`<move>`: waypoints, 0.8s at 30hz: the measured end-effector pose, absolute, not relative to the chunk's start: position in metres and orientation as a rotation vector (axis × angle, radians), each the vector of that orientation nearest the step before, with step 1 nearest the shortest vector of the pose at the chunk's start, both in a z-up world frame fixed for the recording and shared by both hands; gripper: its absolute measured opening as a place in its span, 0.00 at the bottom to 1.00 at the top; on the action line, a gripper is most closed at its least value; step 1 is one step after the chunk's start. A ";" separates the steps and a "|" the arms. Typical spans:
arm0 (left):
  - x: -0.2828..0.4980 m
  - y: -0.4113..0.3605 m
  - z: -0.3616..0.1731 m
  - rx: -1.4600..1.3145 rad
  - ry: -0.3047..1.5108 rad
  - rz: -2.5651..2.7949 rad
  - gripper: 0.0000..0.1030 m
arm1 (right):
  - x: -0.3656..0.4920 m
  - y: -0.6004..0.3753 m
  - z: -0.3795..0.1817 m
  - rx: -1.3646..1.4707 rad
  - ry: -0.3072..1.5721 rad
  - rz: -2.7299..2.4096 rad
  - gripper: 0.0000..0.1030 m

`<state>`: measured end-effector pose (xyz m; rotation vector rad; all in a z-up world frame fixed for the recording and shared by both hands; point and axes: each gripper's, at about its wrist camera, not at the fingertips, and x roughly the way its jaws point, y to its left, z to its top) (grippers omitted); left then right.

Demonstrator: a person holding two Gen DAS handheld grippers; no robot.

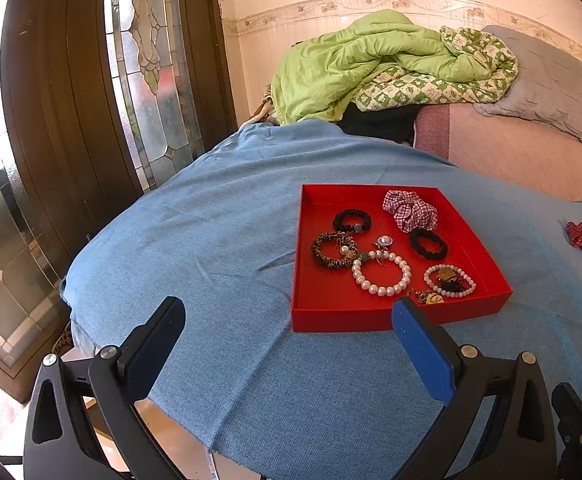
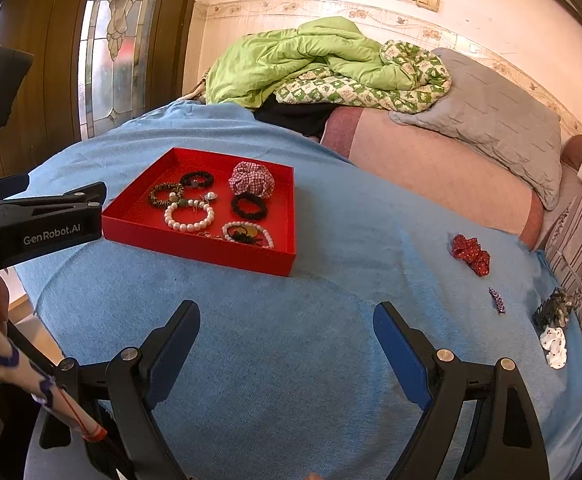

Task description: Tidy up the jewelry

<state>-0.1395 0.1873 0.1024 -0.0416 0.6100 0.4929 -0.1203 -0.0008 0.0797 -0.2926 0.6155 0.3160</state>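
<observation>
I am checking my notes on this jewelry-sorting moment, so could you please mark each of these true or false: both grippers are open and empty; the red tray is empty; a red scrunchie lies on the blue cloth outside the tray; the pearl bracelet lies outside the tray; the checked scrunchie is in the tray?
1. Both the left gripper and the right gripper are open and empty. True.
2. The red tray is empty. False: it holds bracelets and hair ties.
3. A red scrunchie lies on the blue cloth outside the tray. True.
4. The pearl bracelet lies outside the tray. False: it is inside.
5. The checked scrunchie is in the tray. True.
</observation>
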 end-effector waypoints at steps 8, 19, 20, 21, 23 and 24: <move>-0.140 0.188 0.102 -0.044 0.609 0.490 1.00 | -0.120 0.000 0.078 -0.295 0.618 0.316 0.89; -0.140 0.187 0.101 -0.042 0.612 0.487 1.00 | -0.119 0.000 0.076 -0.297 0.621 0.316 0.89; -0.140 0.187 0.101 -0.043 0.612 0.487 1.00 | -0.119 0.000 0.076 -0.297 0.621 0.316 0.89; -0.140 0.187 0.100 -0.043 0.613 0.485 1.00 | -0.119 0.000 0.076 -0.298 0.621 0.316 0.89; -0.140 0.187 0.100 -0.043 0.613 0.487 1.00 | -0.119 0.000 0.077 -0.297 0.621 0.316 0.89; -0.140 0.187 0.100 -0.043 0.613 0.486 1.00 | -0.119 0.000 0.076 -0.297 0.622 0.316 0.89</move>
